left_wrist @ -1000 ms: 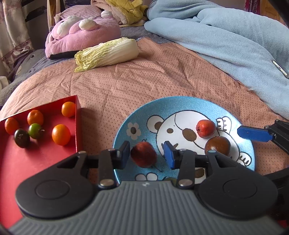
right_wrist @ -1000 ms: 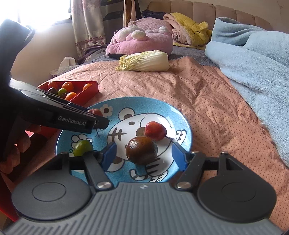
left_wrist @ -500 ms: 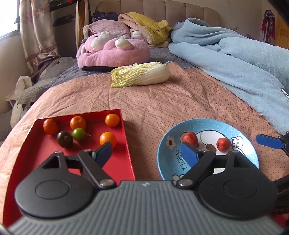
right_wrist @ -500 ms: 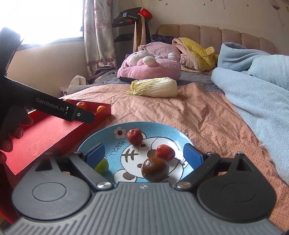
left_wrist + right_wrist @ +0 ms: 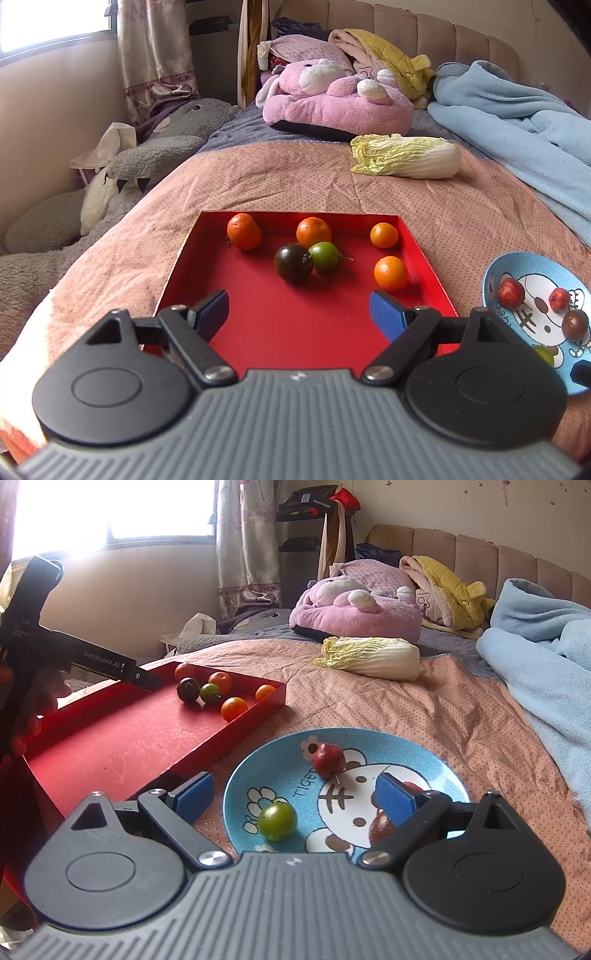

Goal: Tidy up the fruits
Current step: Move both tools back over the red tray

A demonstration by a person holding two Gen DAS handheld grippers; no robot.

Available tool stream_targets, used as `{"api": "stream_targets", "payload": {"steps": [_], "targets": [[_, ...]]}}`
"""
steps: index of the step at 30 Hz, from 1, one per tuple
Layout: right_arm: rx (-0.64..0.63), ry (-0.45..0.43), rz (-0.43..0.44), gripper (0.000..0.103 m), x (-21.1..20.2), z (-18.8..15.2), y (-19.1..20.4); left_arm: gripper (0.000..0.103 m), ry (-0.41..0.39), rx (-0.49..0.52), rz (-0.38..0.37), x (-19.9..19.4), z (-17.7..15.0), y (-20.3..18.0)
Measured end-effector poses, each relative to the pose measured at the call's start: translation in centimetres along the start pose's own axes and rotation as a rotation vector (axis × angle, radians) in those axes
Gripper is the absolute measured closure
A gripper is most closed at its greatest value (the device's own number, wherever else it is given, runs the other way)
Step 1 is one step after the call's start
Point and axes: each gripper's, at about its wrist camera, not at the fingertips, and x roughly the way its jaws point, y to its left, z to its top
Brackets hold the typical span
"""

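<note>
My left gripper (image 5: 299, 308) stands open and empty over the near part of the red tray (image 5: 295, 339). At the tray's far end lie several small orange fruits (image 5: 390, 272), a dark fruit (image 5: 293, 263) and a green fruit (image 5: 324, 255). My right gripper (image 5: 295, 797) is open over the blue cartoon plate (image 5: 280, 746), with nothing pressed between its pads. On the plate lie a red fruit (image 5: 328, 760), a green fruit (image 5: 277, 820) and a dark brown fruit (image 5: 380, 829) partly hidden behind the right finger. The right wrist view shows the left gripper (image 5: 144, 679) over the tray (image 5: 129, 738).
Everything sits on a pink dotted bedspread. A napa cabbage (image 5: 406, 160) lies behind the tray, with a pink plush (image 5: 332, 99) beyond it. A blue blanket (image 5: 517, 122) is piled along the right. Grey plush toys (image 5: 166, 147) lie off the left edge.
The left gripper opened, left the red fruit on the plate and swung left over the red tray. The right gripper opened wider and drew back from the dark fruit.
</note>
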Motion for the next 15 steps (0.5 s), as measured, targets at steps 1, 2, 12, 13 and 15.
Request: {"api": "stream_targets", "payload": {"steps": [1, 2, 12, 13, 15], "targets": [[-0.001, -0.003, 0.014, 0.007, 0.3, 0.3, 0.5, 0.018, 0.0, -0.002, 0.002, 0.2, 0.0, 0.3], [-0.006, -0.005, 0.027, 0.007, 0.6, 0.7, 1.1, 0.018, -0.001, -0.003, 0.002, 0.3, 0.0, 0.5], [-0.084, 0.008, 0.119, 0.007, 4.0, 3.6, 6.0, 0.018, 0.025, -0.018, -0.003, 2.0, -0.3, 2.0], [-0.089, 0.007, 0.124, 0.007, 4.3, 4.0, 6.4, 0.018, 0.026, -0.024, -0.005, 2.2, -0.3, 2.2], [-0.101, 0.01, 0.134, 0.007, 5.0, 4.6, 7.2, 0.018, 0.026, -0.037, -0.013, 2.5, -0.1, 2.4]]}}
